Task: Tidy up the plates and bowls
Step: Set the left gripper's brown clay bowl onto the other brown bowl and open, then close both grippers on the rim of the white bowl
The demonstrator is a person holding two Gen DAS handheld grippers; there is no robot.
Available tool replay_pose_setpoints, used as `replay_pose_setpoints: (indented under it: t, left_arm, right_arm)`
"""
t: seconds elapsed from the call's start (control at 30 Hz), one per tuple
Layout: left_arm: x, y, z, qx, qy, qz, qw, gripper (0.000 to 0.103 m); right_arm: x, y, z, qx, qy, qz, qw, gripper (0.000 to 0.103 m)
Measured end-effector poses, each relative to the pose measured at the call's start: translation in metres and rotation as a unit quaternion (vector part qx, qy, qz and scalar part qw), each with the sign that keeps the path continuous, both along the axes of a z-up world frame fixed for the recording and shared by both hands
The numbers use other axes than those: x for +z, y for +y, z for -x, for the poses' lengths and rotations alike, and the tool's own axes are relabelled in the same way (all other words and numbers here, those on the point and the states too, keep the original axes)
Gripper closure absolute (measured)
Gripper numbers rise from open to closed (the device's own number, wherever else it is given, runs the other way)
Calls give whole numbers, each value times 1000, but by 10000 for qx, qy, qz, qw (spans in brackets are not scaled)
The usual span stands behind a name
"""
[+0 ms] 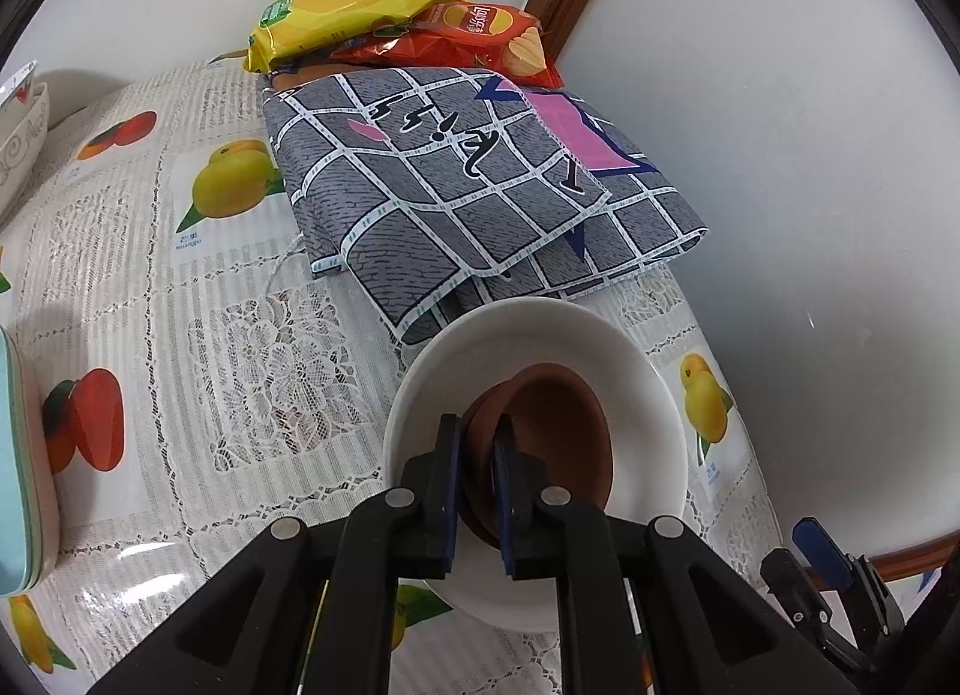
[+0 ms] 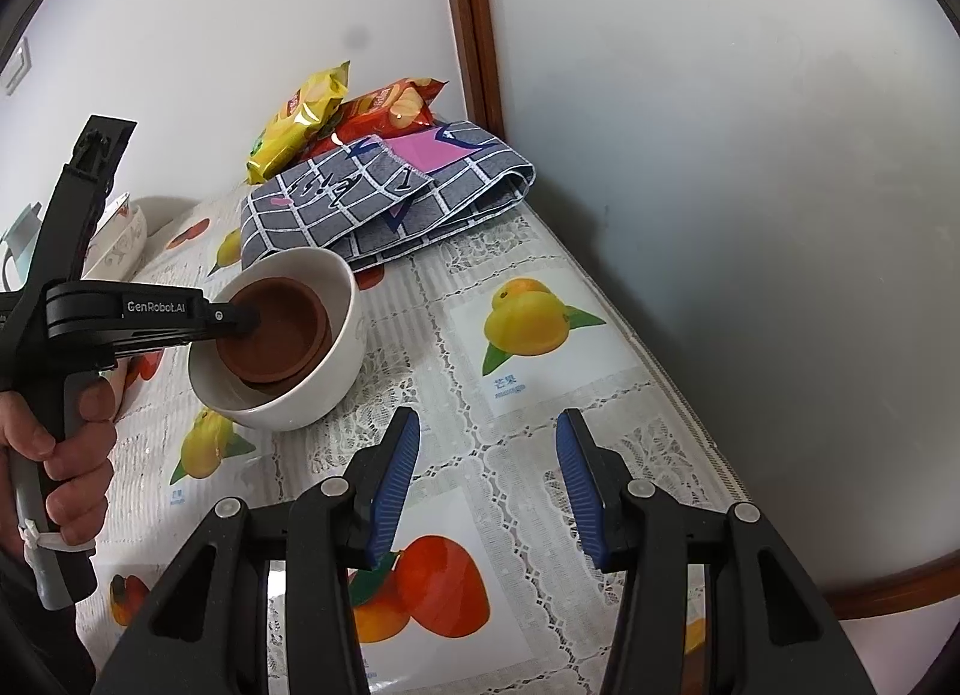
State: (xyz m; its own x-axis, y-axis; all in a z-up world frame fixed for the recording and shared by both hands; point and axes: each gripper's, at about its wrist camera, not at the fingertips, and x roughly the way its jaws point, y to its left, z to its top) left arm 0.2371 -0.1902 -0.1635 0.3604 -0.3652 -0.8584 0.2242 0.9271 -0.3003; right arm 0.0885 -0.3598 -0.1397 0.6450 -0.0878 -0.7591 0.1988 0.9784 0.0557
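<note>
Left wrist view: left gripper (image 1: 477,476) pinched tight on rim of brown bowl (image 1: 558,437), nested inside white bowl (image 1: 528,347), just before folded cloth (image 1: 480,185).

Right wrist view: right gripper (image 2: 486,485) half open, empty, near white bowl (image 2: 336,347), above tablecloth (image 2: 480,287).
</note>
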Motion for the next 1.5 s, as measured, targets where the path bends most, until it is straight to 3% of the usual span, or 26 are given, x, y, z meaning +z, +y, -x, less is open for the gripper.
replay_pose_setpoints:
  t: [0.13,0.27,0.37,0.63,0.7,0.83,1.0,1.3,1.5]
  left_arm:
    - [1,0,0,-41,66,-45,10000,92]
    - [6,-4,4,-222,29,-40,9997,74]
    - [17,-9,10,-262,-233,-261,9990,59]
    - [39,8,13,24,-624,-495,9968,59]
    - [36,16,10,165,-552,-657,9962,59]
    - [23,28,2,371,-255,-660,9968,59]
    - [13,30,0,347,-111,-621,9974,59]
    - [-5,22,-7,198,58,-718,9972,59]
    - [-14,19,-12,170,186,-793,9965,59]
  right_arm:
    - [0,4,-2,35,18,21,10000,56]
    - [2,6,-3,52,-7,1,10000,56]
    - [3,9,-5,76,-5,6,10000,56]
    - [6,13,-19,233,21,-101,9997,56]
    - [8,17,-26,273,27,-19,9996,56]
    - [13,28,-46,446,-20,-280,9986,56]
    - [5,43,-77,528,204,-142,9983,56]
    - [-19,41,-105,415,605,-68,9973,77]
    - [-29,43,-115,455,792,-32,9958,78]
